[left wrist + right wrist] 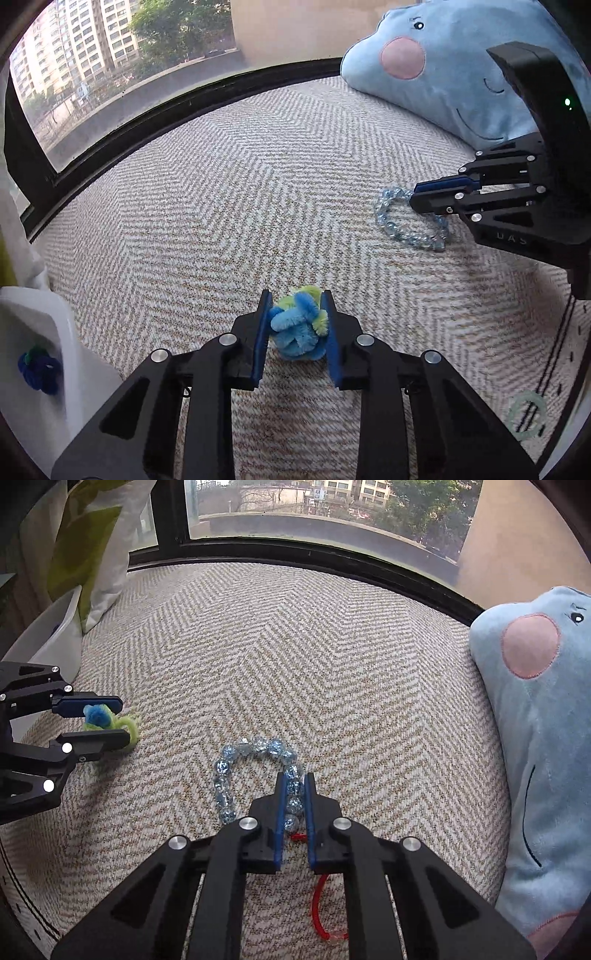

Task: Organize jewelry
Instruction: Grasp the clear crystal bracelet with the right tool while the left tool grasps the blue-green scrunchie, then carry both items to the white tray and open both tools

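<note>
A fuzzy blue and green pipe-cleaner piece (297, 325) lies on the herringbone cushion (229, 192); my left gripper (297, 328) is shut on it, both blue pads pressing its sides. The right wrist view shows the same grip at the left, gripper (110, 720) on the fuzzy piece (99, 716). A bracelet of clear blue beads (255, 771) lies in a loop mid-cushion. My right gripper (295, 805) is shut on its right strand, beads squeezed between the pads. From the left wrist view that gripper (421, 195) bites the bracelet (402, 225) at the loop's top.
A white tray (40, 332) at the left holds a dark blue fuzzy piece (38, 369). A light blue plush pillow (543, 738) borders the cushion's right side. A red cord bracelet (321, 912) lies under my right gripper. A pale green ring (526, 415) sits near the right. A black window frame runs behind.
</note>
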Tool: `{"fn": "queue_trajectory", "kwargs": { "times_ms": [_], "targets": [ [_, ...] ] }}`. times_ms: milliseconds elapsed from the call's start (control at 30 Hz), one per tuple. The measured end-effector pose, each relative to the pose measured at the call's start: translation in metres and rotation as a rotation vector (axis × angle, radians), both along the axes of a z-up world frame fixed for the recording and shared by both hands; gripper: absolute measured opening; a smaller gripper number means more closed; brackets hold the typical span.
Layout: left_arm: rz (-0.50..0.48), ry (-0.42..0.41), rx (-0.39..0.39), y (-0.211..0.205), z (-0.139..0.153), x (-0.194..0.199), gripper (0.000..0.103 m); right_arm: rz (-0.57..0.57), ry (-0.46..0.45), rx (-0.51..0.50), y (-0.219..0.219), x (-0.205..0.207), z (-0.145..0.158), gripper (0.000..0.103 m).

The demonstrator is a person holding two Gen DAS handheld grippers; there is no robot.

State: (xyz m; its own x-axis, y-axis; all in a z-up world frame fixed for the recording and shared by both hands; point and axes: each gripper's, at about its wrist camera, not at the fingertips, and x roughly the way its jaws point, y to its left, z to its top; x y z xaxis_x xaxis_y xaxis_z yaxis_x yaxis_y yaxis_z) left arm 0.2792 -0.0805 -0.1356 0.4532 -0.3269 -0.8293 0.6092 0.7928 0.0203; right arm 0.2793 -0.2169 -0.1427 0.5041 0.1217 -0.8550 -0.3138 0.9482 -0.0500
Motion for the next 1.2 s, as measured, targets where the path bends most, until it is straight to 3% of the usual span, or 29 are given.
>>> {"fn": "queue_trajectory", "kwargs": {
  "times_ms": [233,433,567,733,1000,1100,1200],
  "targets": [
    [0.002,-0.053,-0.038,0.034,0.061,-0.023,0.027,0.025,-0.051,0.025,0.022,-0.015,0.057,0.010],
    [0.068,-0.104,-0.025,0.095,0.106,-0.051,0.027,0.076,-0.115,0.078,0.077,-0.032,0.113,0.010],
    [0.121,-0.121,-0.001,0.140,0.121,-0.067,0.027,0.142,-0.144,0.100,0.124,-0.040,0.139,0.010],
    [0.180,-0.115,0.033,0.191,0.119,-0.078,0.027,0.230,-0.164,0.122,0.187,-0.046,0.155,0.010],
    [0.261,-0.035,0.058,0.252,0.086,-0.084,0.029,0.326,-0.125,0.129,0.262,-0.049,0.141,0.010],
    [0.281,0.016,0.059,0.261,0.071,-0.083,0.033,0.354,-0.101,0.121,0.283,-0.053,0.128,0.011],
    [0.295,0.044,0.073,0.268,0.059,-0.083,0.047,0.365,-0.083,0.117,0.293,-0.055,0.117,0.011]
  ]
}}
